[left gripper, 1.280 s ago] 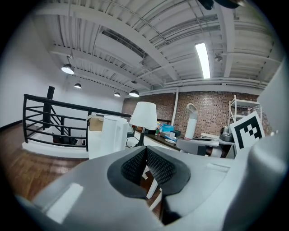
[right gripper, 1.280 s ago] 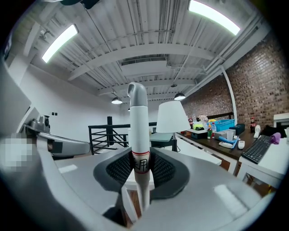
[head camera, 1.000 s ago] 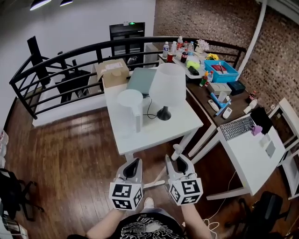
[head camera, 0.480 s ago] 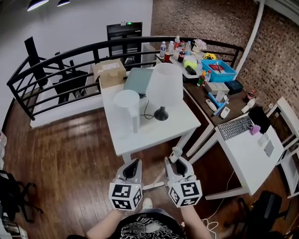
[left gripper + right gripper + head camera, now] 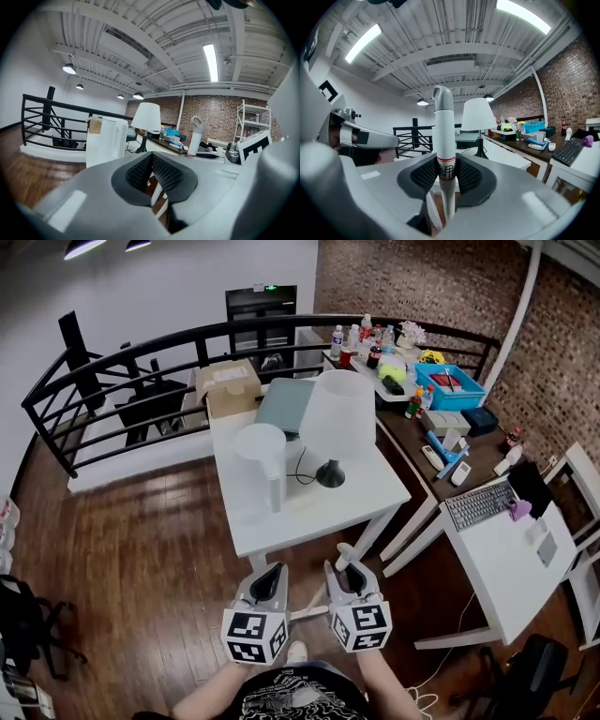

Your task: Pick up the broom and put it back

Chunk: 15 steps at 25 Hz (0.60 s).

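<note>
Dark wood flooring [image 5: 141, 531] runs under a black railing [image 5: 122, 352] and a white table [image 5: 281, 512] bearing a white-shaded lamp [image 5: 337, 413]. Low in the head view, just before the table's near edge, the right gripper [image 5: 349, 576] has its jaws partly apart and clamped on the broom [image 5: 444, 136], its pads pressing both sides of the upright white handle at a labelled band. Beside it, the left gripper [image 5: 151, 161] has its jaws together on nothing. A cardboard box [image 5: 228, 385] hides its contents. A blue bin [image 5: 453, 385] holds something red.
</note>
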Motion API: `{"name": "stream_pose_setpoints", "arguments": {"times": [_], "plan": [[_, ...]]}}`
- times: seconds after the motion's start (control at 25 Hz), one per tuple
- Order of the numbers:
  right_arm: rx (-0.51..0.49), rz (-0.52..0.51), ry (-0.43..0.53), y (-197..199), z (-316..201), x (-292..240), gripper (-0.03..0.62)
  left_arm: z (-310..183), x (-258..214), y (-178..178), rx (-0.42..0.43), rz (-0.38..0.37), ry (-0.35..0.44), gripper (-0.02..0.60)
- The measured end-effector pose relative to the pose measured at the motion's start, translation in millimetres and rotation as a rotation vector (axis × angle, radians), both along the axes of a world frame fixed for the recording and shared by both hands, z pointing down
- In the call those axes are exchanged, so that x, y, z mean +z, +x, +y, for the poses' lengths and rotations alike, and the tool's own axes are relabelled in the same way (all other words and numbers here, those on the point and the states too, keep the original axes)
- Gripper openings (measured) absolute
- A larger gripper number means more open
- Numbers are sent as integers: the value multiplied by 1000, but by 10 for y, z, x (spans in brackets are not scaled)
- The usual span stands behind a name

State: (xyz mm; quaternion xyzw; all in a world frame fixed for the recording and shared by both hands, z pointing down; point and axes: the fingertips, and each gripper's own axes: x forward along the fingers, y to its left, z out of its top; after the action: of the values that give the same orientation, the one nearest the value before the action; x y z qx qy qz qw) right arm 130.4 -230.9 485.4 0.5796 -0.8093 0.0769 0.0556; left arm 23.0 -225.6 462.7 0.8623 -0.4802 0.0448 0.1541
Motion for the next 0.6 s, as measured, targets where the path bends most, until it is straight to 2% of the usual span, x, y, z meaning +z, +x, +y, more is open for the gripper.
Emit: {"name": "stream_pose_setpoints", "arguments": {"times": [0.6], "plan": [[-76,41,-85,-78,-440,658,95,-264,218,78,-22,-44,-33,5]]}}
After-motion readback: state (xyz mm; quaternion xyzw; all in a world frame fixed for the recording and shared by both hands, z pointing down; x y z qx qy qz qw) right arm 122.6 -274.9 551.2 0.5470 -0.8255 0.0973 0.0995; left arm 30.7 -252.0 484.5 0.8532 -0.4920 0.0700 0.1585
